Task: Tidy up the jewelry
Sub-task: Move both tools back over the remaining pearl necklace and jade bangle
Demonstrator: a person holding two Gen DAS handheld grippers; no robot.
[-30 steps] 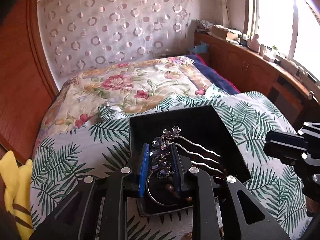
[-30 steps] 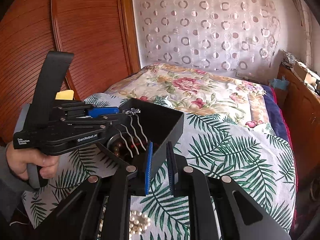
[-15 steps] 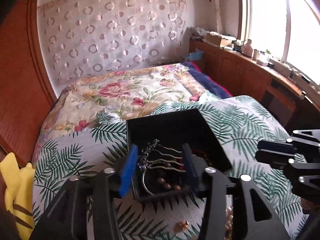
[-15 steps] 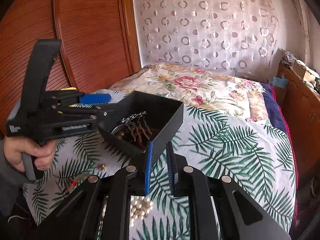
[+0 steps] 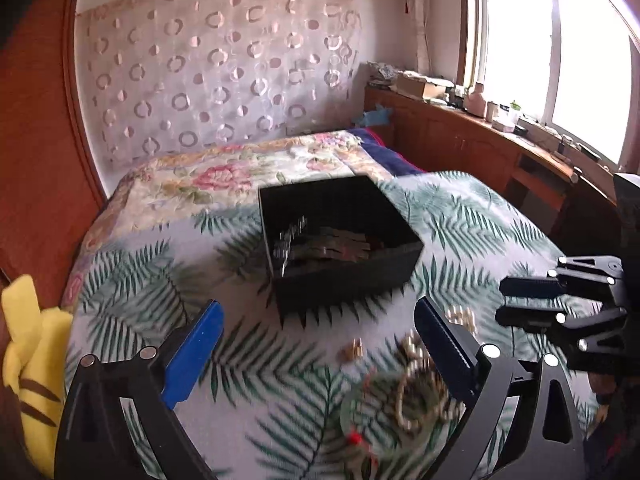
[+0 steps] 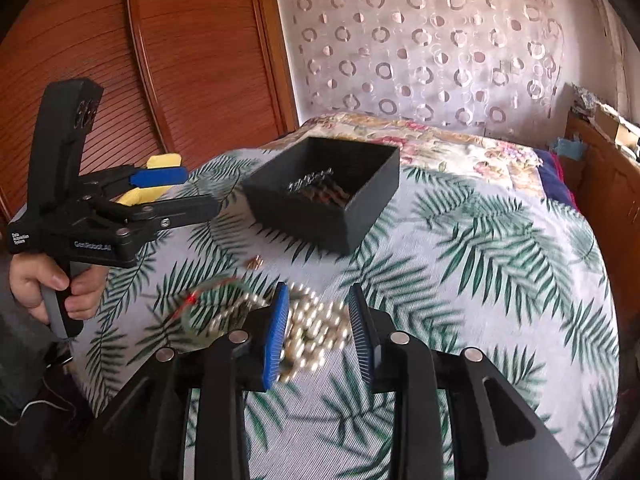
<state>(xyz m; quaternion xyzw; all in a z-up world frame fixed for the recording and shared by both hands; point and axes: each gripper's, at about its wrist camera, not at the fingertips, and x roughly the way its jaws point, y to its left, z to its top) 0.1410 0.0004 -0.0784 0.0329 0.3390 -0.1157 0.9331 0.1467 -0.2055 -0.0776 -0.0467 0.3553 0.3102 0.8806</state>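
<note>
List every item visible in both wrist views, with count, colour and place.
Square black storage box: one, black, on the palm-leaf bedspread, open.
Silver flowered hair comb: one, silver, inside the box.
Cream pearl bead necklace: one, cream, on the bedspread near the box, between the right gripper's fingers.
Small gold earring: one, gold, on the bedspread near the box.
Thin green bangle with red tie: one, green, by the pearls.
Palm-leaf bedspread: one, white and green.
Yellow plush toy: one, left bed edge.
Left gripper: open, empty.
Right gripper: open.
</note>
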